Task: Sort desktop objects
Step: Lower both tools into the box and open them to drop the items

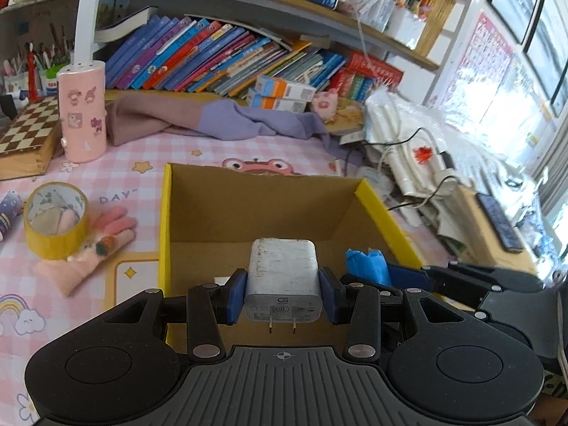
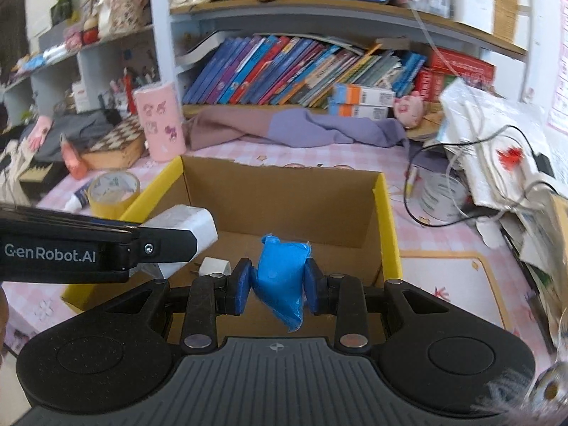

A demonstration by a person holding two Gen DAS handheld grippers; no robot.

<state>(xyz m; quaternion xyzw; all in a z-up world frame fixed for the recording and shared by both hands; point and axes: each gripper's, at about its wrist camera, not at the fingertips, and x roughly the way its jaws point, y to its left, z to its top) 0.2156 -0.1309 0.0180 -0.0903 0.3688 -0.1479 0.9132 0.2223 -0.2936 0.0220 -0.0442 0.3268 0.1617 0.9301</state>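
Left gripper (image 1: pixel 283 293): jaws drawn in on a white charger (image 1: pixel 282 277), blue pads pressed flat to its two sides, plug prongs pointing back toward the handle. The charger hangs over the near part of the cardboard box (image 1: pixel 248 206).

Right gripper (image 2: pixel 273 285): jaws narrowed on a blue plastic bundle (image 2: pixel 282 277), pads pinching its middle so that it bulges above and sags below them. It too hangs over the box interior.

Between the two grippers, low in the box: a small white plug block (image 2: pixel 213 266) lies on the box floor, just left of the right jaws and under the left gripper's arm.

Cardboard box: open-topped, brown inside, yellow outside, standing on a pink checked desk mat (image 1: pixel 117 149). Both loads are inside its outline.

Left of the left jaws, on the mat: a roll of yellow tape (image 1: pixel 55 222) standing on a pink glove (image 1: pixel 96 248).

Further left and beyond: a pink cylinder with stickers (image 1: pixel 83 113), upright; just beside it a chessboard (image 1: pixel 28 127).

Beyond the box's far wall: a mauve and lilac cloth (image 1: pixel 198 120) crumpled along the mat's edge.

Right of the jaws: a heap of white bags and cables (image 1: pixel 408 149).

Farthest: leaning books (image 1: pixel 220 56) on the shelf.
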